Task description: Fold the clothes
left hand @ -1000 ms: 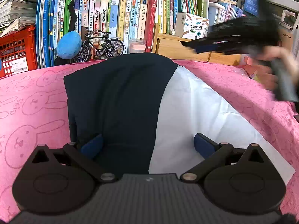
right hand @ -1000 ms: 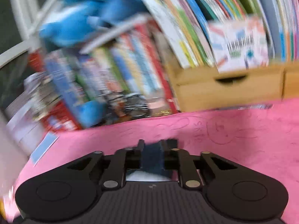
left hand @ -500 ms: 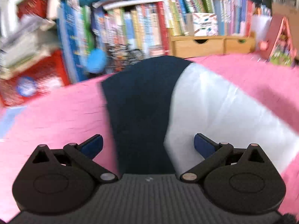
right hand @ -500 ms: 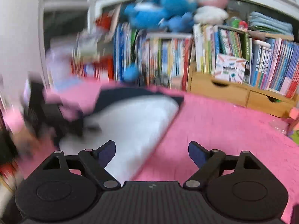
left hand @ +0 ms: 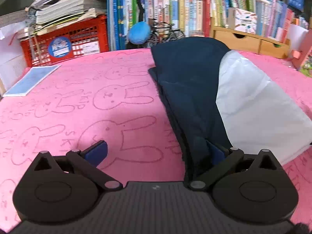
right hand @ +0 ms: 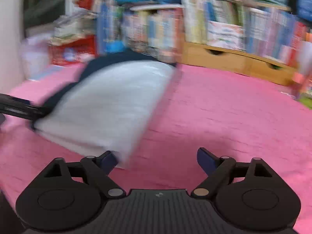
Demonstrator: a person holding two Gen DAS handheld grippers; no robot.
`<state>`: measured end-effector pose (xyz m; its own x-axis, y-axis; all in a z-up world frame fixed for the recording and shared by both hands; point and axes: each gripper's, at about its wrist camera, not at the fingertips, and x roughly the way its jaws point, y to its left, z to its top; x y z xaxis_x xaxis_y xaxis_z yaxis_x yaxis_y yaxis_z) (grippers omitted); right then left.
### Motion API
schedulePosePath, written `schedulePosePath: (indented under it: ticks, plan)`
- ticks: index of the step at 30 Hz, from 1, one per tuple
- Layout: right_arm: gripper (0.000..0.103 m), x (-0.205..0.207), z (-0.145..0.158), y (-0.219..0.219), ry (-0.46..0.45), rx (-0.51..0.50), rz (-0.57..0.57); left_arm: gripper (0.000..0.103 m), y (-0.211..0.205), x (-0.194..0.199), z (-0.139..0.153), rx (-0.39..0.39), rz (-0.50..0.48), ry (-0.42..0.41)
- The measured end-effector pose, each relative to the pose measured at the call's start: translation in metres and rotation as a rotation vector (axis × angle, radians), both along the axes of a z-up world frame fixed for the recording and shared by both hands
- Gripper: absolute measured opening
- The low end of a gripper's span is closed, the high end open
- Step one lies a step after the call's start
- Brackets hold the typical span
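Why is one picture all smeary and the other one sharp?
Right wrist view: motion blur smears the books and the folded garment. Left wrist view: mostly sharp; the bunny drawings on the pink blanket show clearly, and the fisheye lens bends the bookshelf.

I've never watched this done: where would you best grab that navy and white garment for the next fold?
Probably the near corners of the navy and white garment: its layered edges lie flat on the pink blanket facing the left gripper, so low, open jaws could slide in from the near side.
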<state>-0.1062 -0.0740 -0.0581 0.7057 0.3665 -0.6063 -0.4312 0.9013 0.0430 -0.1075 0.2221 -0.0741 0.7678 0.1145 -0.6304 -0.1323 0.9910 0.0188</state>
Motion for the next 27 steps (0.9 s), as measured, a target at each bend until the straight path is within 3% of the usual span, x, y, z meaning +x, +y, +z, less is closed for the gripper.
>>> schedulePosePath:
  ticks: [1, 4, 6, 9, 12, 17, 20, 23, 24, 27]
  plan:
    - [0.093, 0.001, -0.002, -0.01, 0.02, 0.031, 0.005, 0.103, 0.0, -0.001, 0.001, 0.001, -0.006, 0.006]
    - [0.09, -0.004, 0.005, -0.015, 0.004, -0.023, 0.017, 0.103, -0.002, -0.005, 0.023, 0.048, -0.006, 0.025]
    - [0.09, -0.014, 0.013, -0.016, -0.052, -0.038, 0.057, 0.103, -0.007, -0.01, 0.052, 0.089, -0.024, -0.039]
    - [0.09, -0.018, 0.033, -0.022, -0.119, 0.071, 0.118, 0.103, -0.02, 0.001, 0.097, 0.131, -0.083, -0.143]
    - [0.091, -0.012, 0.045, -0.015, -0.152, 0.171, 0.124, 0.103, -0.036, 0.041, 0.118, 0.163, -0.148, -0.167]
    - [0.091, 0.007, 0.035, 0.019, -0.141, 0.183, 0.149, 0.103, -0.058, 0.134, 0.09, 0.315, -0.173, -0.027]
    - [0.091, 0.017, 0.023, 0.036, -0.103, 0.2, 0.202, 0.103, -0.054, 0.161, 0.066, 0.41, -0.163, 0.027]
    - [0.091, 0.024, 0.008, 0.054, -0.044, 0.139, 0.214, 0.103, -0.037, 0.165, 0.063, 0.367, -0.164, 0.017]
    - [0.093, 0.026, 0.004, 0.058, -0.033, 0.105, 0.2, 0.103, -0.033, 0.167, 0.061, 0.401, -0.134, 0.017]
    - [0.094, 0.032, -0.002, 0.066, 0.021, 0.053, 0.174, 0.103, -0.02, 0.174, 0.044, 0.645, -0.015, 0.017]
